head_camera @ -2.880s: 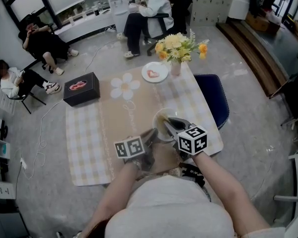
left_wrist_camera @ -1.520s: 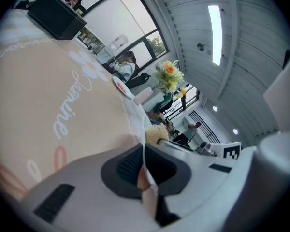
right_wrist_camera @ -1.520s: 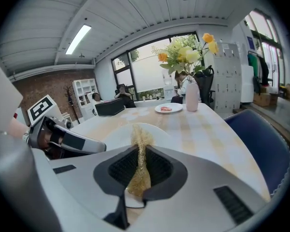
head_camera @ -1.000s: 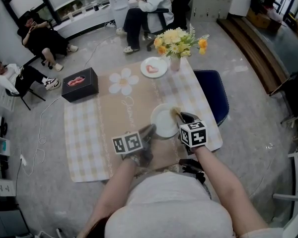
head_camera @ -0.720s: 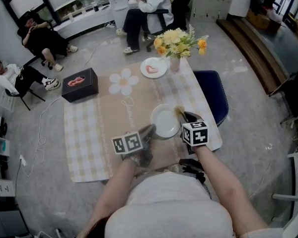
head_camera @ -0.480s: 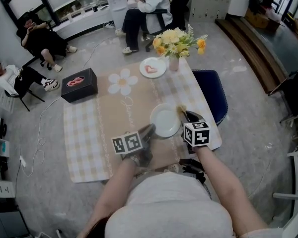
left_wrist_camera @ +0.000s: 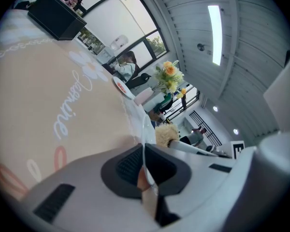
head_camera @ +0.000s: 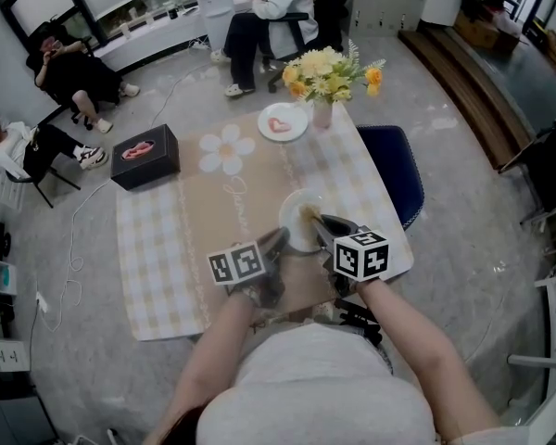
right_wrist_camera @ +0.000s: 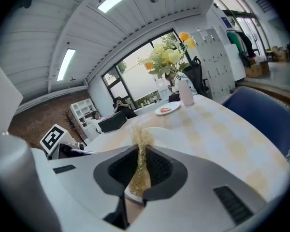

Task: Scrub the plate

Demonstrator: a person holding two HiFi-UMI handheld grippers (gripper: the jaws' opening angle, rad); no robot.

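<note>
Jaws of the left gripper (left_wrist_camera: pixel 146 175) are pressed together on the thin near rim of the plate (head_camera: pixel 291 221), which shows in the left gripper view as a fine white edge running up out of the dark ribbed pads. Those of the right gripper (right_wrist_camera: pixel 137 178) are clamped on a scrub pad (right_wrist_camera: pixel 141 151), a flat golden wad of coarse, glittery fibre that stands up out of them with its frayed tip over the plate.

The plate is round, white and smooth. It lies just beyond both pairs of jaws, reached by the left gripper from its near left edge and by the right gripper from its near right side, with the scrub pad over its right half.

Under it the tabletop (head_camera: pixel 162 248) is covered by a cloth checked in pale yellow and white, with a plain beige band down the middle that carries cursive lettering and a large white daisy (head_camera: pixel 226 148). Farther out from the jaws stand a small plate (head_camera: pixel 282 121) with something pink on it and a pale vase of yellow and orange flowers (head_camera: pixel 329 74). Far off to the left a black box (head_camera: pixel 145 156) sits at the cloth's corner. A dark blue chair (head_camera: pixel 394 179) stands right of the tabletop.

The floor (head_camera: pixel 445 156) is grey and mottled, with a white cable (head_camera: pixel 74 248) trailing over it on the left. Several people sit on chairs beyond the tabletop, in front of a long window.
</note>
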